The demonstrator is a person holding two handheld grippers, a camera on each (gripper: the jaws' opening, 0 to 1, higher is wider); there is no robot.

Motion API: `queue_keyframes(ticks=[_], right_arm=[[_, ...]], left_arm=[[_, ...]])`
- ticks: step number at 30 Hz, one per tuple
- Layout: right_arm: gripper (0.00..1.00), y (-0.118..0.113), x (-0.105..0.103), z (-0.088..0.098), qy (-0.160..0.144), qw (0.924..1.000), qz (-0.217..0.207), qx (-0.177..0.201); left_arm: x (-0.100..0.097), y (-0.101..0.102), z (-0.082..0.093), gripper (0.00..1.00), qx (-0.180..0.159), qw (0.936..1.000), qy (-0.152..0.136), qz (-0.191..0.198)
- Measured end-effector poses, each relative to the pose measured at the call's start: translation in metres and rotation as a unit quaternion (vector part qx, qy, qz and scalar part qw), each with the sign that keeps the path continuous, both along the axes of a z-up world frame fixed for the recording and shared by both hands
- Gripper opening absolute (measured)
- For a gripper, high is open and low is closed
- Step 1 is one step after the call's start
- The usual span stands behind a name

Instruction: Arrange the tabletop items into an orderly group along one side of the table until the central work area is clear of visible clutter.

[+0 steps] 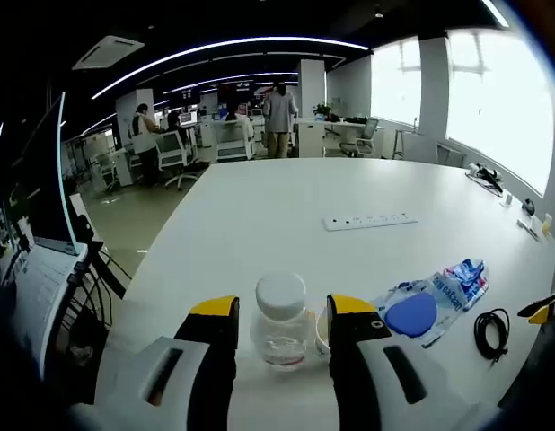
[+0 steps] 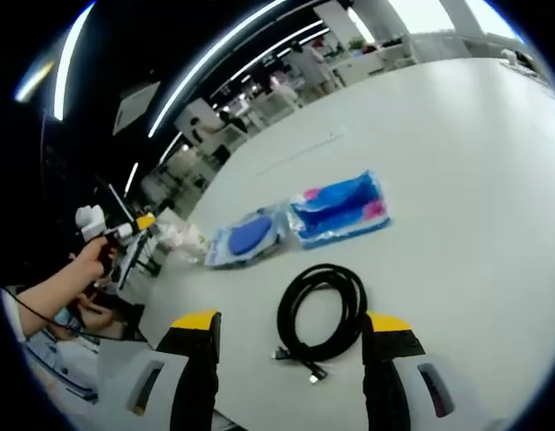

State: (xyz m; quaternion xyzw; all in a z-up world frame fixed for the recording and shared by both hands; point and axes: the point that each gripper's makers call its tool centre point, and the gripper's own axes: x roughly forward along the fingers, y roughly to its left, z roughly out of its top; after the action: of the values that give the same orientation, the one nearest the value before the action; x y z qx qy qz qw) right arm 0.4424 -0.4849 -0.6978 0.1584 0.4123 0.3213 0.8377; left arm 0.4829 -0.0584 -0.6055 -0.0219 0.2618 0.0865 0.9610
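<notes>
Looking along our left gripper (image 1: 282,328), we have the jaws spread wide on either side of a clear jar (image 1: 281,321) with a white lid, standing upright on the white tabletop (image 1: 259,215); whether the pads touch it we cannot tell. Just right lies a blue-and-white plastic packet (image 1: 432,299), then a coiled black cable (image 1: 491,332). Farther back sits a white power strip (image 1: 369,220). Over on our right gripper (image 2: 291,346), jaws apart, the cable (image 2: 321,314) lies between them, the packet (image 2: 300,223) beyond.
</notes>
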Motion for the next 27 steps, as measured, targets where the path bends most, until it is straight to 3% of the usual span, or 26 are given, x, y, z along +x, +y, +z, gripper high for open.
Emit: queue_keyframes(ticks=[3,8,12,18,20,25,27], right_arm=[[0.67,0.000,-0.001,0.000,-0.011,0.9998,0.012,-0.013],[0.70,-0.003,-0.006,-0.002,-0.026,0.9987,0.031,-0.031],[0.73,-0.006,-0.010,0.000,-0.039,0.9976,0.041,-0.040],[0.85,-0.009,-0.022,-0.003,-0.026,0.9972,0.054,-0.045],[0.85,-0.009,-0.028,-0.005,-0.016,0.9973,0.058,-0.042],[0.89,-0.011,-0.042,-0.009,0.004,0.9972,0.063,-0.041],[0.89,-0.011,-0.047,-0.011,0.012,0.9970,0.065,-0.039]], left_arm=[[-0.009,-0.007,0.000,0.50,-0.014,0.9997,-0.012,-0.017],[-0.030,-0.011,-0.011,0.70,-0.011,0.9993,-0.008,-0.035],[-0.052,-0.014,-0.023,0.87,-0.033,0.9986,-0.007,-0.041],[-0.090,-0.030,-0.040,0.89,-0.044,0.9960,0.017,-0.076],[-0.104,-0.031,-0.047,0.90,-0.054,0.9955,0.032,-0.071],[-0.129,-0.040,-0.053,0.93,-0.076,0.9942,0.034,-0.068],[-0.142,-0.048,-0.060,0.91,-0.077,0.9925,0.053,-0.079]])
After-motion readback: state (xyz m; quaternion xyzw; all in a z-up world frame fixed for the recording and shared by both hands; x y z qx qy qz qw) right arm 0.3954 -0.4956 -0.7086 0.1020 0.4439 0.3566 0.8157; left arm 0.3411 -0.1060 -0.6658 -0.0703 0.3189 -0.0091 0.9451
